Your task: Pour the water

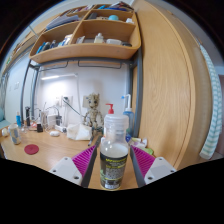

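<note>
A clear plastic water bottle with a dark label and a white cap stands upright between my gripper's two fingers. Both pink pads press against its sides, so the gripper is shut on the bottle. The bottle's base sits low between the fingers, over the wooden desk. I cannot tell whether the base touches the desk. No cup or glass shows near the bottle.
Beyond the bottle stand a small tree-like figurine and a pump dispenser with a red top. A pink disc and small bottles lie at the left. A wooden shelf hangs above, a wooden cabinet side rises at the right.
</note>
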Available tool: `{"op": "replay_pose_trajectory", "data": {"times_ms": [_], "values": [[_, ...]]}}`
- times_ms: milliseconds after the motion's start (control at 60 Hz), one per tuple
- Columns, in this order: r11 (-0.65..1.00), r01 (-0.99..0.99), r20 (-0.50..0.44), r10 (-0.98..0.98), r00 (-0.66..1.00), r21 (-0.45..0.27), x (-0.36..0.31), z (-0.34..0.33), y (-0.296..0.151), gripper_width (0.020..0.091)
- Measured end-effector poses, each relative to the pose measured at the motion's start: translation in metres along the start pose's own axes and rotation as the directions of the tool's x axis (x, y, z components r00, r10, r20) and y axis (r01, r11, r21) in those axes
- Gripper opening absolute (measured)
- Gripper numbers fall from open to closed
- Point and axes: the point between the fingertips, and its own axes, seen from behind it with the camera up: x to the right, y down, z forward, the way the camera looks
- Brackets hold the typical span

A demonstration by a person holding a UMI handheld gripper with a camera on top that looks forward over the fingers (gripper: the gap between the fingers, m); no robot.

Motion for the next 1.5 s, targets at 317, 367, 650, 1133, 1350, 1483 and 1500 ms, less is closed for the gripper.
{"op": "replay_pose_trajectory", "data": {"times_ms": [317,367,650,1133,1350,1483,1500], "values": [[0.998,-0.056,-0.011,0.056,0.998,0.007,-0.002,0.007,0.004,0.0301],[0.998,-0.062,-0.018,0.063,0.998,0.012,0.000,0.007,0.004,0.0262],[0.999,0.047,-0.021,-0.047,0.999,-0.013,-0.018,0.009,-0.004,0.0263],[0.448,0.876,0.013,-0.891,0.453,0.179,-0.275,0.030,-0.078,0.0263],[-0.024,0.960,-0.113,-0.994,0.008,0.280,-0.380,0.032,-0.092,0.0262],[-0.319,0.910,-0.213,-0.940,-0.268,0.263,-0.417,0.034,-0.092,0.0261],[-0.352,0.900,-0.228,-0.927,-0.298,0.257,-0.420,0.034,-0.092,0.0262]]}}
